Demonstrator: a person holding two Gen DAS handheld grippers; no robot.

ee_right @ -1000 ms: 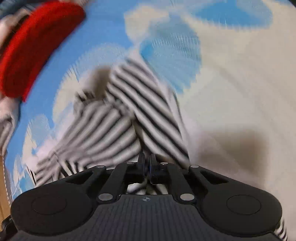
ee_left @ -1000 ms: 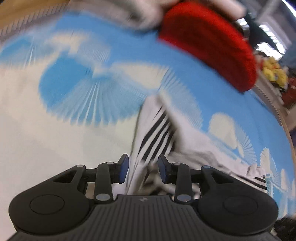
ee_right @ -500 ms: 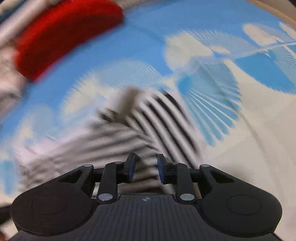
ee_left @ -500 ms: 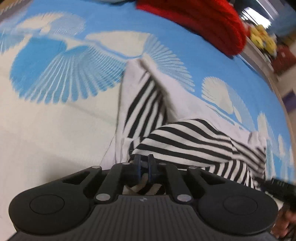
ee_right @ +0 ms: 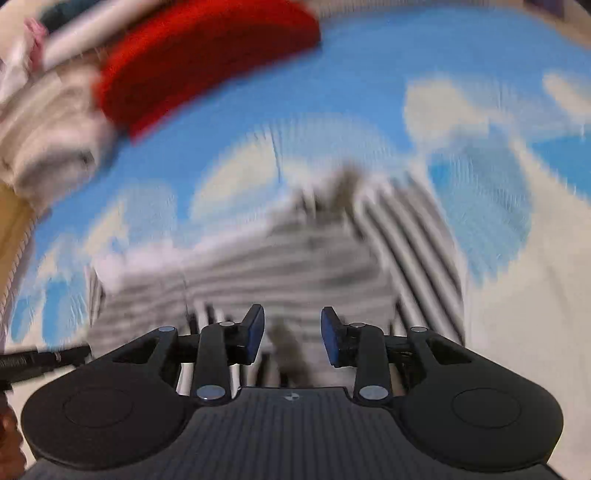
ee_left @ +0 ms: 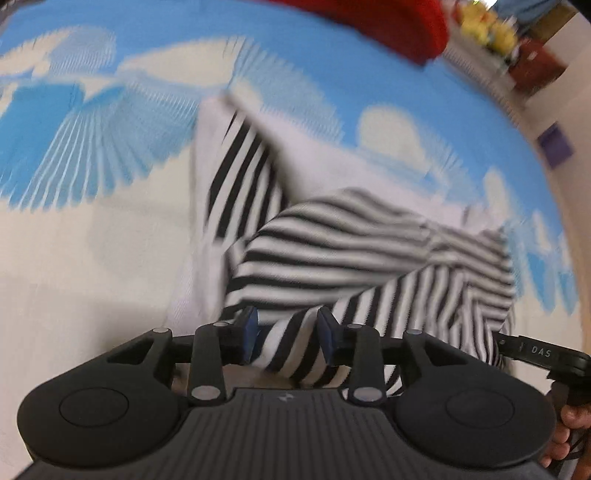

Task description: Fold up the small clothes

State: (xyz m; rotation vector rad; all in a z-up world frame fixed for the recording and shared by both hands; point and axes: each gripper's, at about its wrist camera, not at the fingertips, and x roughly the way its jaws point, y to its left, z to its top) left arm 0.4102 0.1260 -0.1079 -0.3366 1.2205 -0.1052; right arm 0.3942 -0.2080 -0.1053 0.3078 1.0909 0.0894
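Both wrist views were aimed steeply down, close over the striped garment (ee_left: 369, 258) (ee_right: 295, 258); the red cloth (ee_left: 388, 22) (ee_right: 207, 59) was shared near 12 o'clock.

A domestic room is suggested by a blue-and-cream patterned cloth (ee_left: 110, 240) spread as a work surface, folded towels (ee_right: 48, 140) piled beside a red knitted item (ee_right: 192, 62), and yellow soft toys (ee_left: 487, 29) shelved behind.
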